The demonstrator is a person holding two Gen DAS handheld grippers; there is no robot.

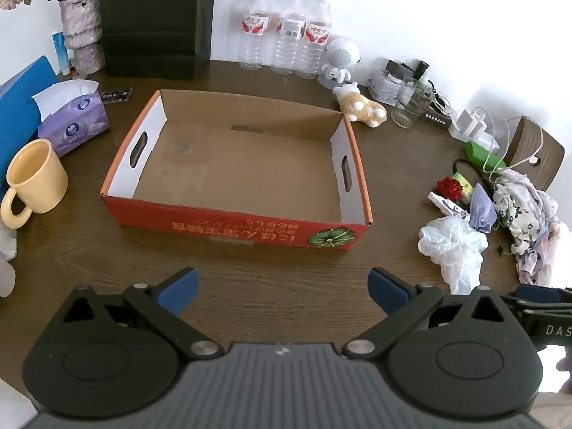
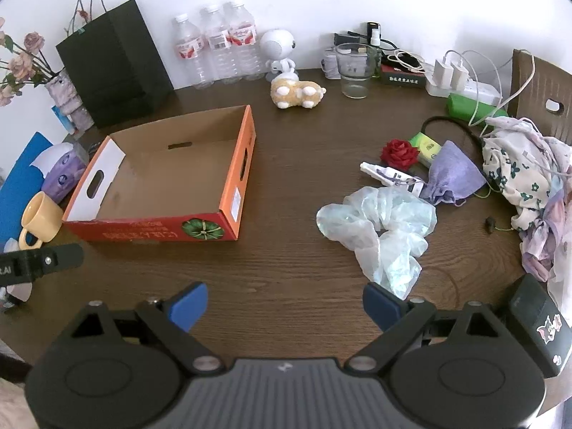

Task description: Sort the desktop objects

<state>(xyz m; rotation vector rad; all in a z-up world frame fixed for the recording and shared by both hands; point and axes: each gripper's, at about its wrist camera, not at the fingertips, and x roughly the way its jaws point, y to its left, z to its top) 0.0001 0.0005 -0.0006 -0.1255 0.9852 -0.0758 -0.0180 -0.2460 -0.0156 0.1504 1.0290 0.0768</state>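
Observation:
An empty orange cardboard box (image 1: 361,164) sits mid-table; it also shows in the right wrist view (image 2: 246,150). My left gripper (image 1: 282,289) is open and empty, just in front of the box. My right gripper (image 2: 284,307) is open and empty, right of the box, close to a crumpled plastic bag (image 2: 379,221). Behind the bag lie a red rose (image 2: 398,153), a white tube (image 2: 386,175), a purple pouch (image 2: 454,175) and a green packet (image 2: 425,146). A plush toy (image 2: 296,93) lies further back.
A yellow mug (image 1: 35,178), tissue pack (image 1: 75,121), vase (image 1: 82,32) and black bag (image 1: 153,18) stand left. Three water bottles (image 1: 286,32), a white robot figure (image 1: 341,57), a glass (image 2: 354,71), chargers (image 2: 461,78) and floral cloth (image 2: 525,178) lie back and right.

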